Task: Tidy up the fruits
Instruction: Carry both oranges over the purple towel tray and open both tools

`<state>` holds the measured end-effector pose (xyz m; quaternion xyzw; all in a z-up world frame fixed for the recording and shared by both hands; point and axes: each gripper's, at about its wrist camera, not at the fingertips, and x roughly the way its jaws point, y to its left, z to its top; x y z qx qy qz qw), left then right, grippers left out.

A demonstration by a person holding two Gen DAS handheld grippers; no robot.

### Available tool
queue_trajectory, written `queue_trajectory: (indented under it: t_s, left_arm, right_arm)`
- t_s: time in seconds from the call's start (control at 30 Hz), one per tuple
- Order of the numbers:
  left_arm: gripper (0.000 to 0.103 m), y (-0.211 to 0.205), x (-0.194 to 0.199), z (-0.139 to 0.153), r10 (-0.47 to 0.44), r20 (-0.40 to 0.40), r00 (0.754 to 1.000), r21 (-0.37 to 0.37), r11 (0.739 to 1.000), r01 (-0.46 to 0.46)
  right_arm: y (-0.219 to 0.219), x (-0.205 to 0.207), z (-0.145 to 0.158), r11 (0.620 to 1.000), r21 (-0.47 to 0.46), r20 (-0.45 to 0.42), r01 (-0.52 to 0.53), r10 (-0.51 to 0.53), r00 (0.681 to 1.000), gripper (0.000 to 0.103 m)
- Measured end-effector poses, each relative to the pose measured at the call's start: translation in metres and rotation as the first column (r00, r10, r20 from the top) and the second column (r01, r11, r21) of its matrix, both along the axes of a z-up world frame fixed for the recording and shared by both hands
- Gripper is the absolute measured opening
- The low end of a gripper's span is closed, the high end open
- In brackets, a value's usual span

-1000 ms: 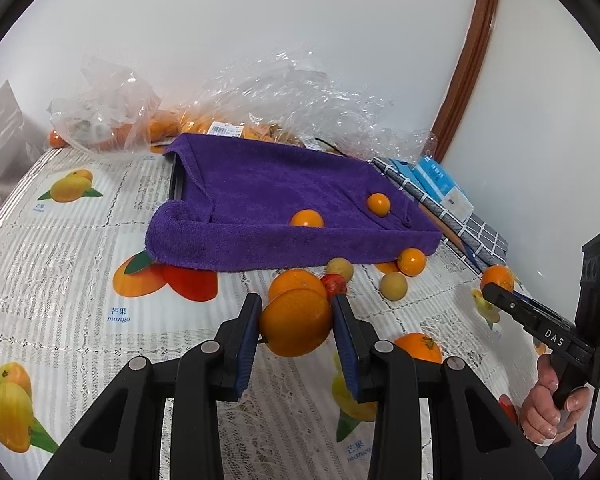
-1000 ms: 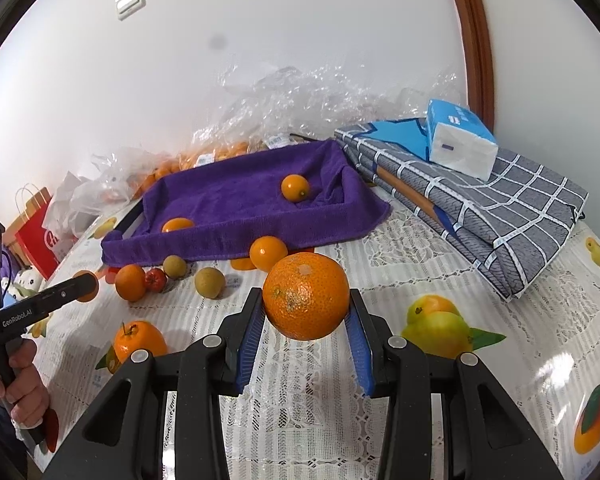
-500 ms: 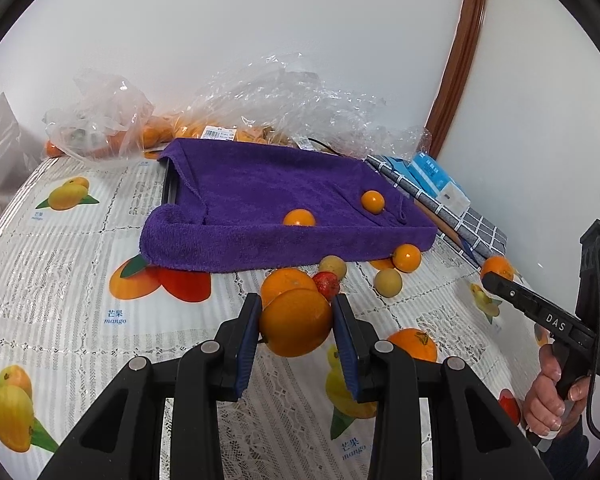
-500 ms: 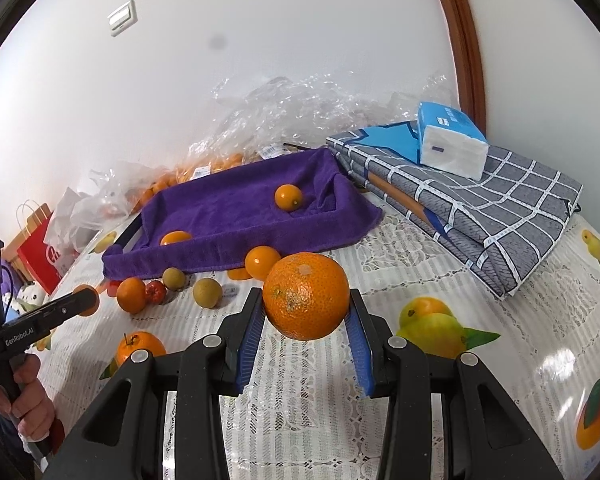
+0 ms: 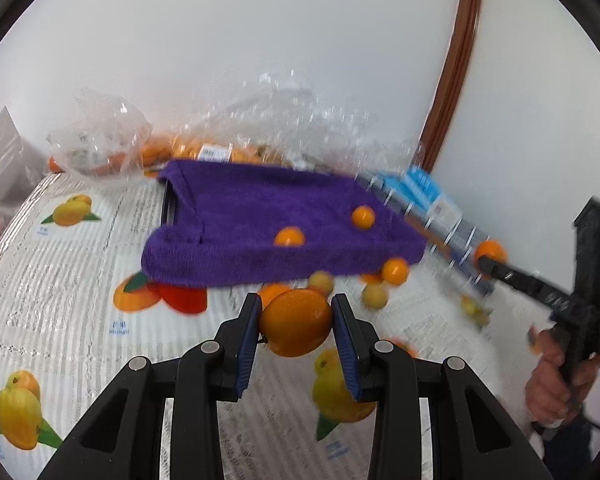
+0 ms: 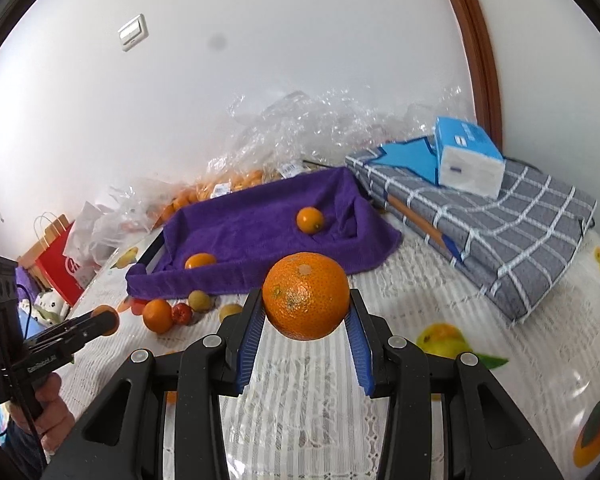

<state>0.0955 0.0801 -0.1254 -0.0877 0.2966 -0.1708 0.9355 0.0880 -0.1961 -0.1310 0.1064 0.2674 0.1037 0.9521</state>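
Two small oranges (image 6: 310,220) on purple towel (image 6: 252,224); wall switch (image 6: 132,32) only right view.

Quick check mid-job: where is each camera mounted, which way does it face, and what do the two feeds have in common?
Left wrist: sits on the left tool, looks along its fingers at the orange it grips and the purple towel beyond; the right hand shows at the right edge.
Right wrist: sits on the right tool, looks over its own gripped orange toward the towel and checked cloth; the left hand shows lower left.
Shared: the towel with two small oranges on it, loose fruit before it.
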Motion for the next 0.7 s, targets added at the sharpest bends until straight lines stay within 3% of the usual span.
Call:
queue_trajectory:
  t_s: [0.2, 0.4, 0.57, 0.7]
  left_arm:
    - [0.034, 0.0, 0.021, 0.033, 0.015, 0.025, 1.0, -0.072, 0.997, -0.013]
    - [0.034, 0.0, 0.07, 0.055, 0.09, 0.045, 0.995, -0.082, 0.993, -0.086]
    - [0.034, 0.004, 0.11, 0.034, 0.168, 0.02, 0.986, -0.066, 0.984, -0.166]
    - [0.034, 0.017, 0.125, 0.005, 0.173, -0.052, 0.984, -0.109, 0.978, -0.178]
  right_arm:
    - [0.011, 0.024, 0.028, 0.999, -0.04, 0.035, -0.017, 0.018, 0.999, 0.04]
    - [0.025, 0.057, 0.051, 0.998, -0.055, 0.081, -0.039, 0.044, 0.996, 0.04]
    - [0.04, 0.098, 0.047, 0.996, -0.051, 0.071, -0.073, 0.077, 0.995, 0.04]
    - [0.043, 0.123, 0.023, 0.996, -0.042, 0.015, -0.081, 0.082, 0.997, 0.04]
